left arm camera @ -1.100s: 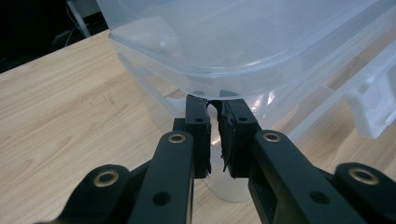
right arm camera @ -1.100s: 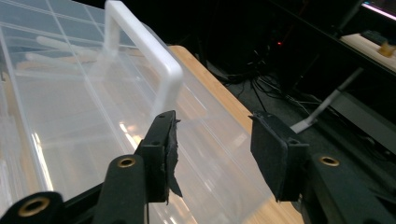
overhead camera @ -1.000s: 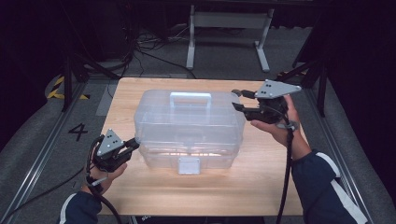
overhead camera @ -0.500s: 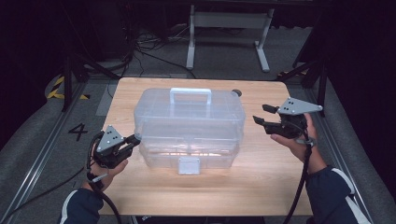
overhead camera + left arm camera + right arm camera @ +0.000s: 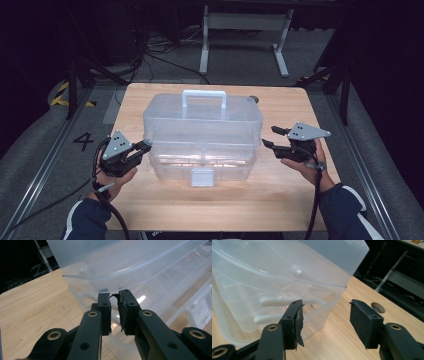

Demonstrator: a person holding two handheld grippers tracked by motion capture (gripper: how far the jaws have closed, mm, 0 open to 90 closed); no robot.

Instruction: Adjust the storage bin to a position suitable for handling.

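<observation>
At the middle of the pale wooden counter [image 5: 150, 205] stands a clear, thin-walled plastic storage box [image 5: 202, 134] with a white handle [image 5: 203, 95] on its lid. It looks light, slick and somewhat flexible. The left claw [image 5: 145, 146] is nearly clenched at the box's left rim; whether it pinches the rim cannot be told. The right claw [image 5: 270, 138] hangs released just beside the right end. The firmest holds are probably the end rims or the handle.

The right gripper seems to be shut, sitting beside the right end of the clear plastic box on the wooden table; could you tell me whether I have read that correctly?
Not quite: the right gripper is open, not shut. The right gripper view shows its jaws set wide apart with bare table between them. It does sit beside the right end of the clear plastic box on the wooden table.
</observation>
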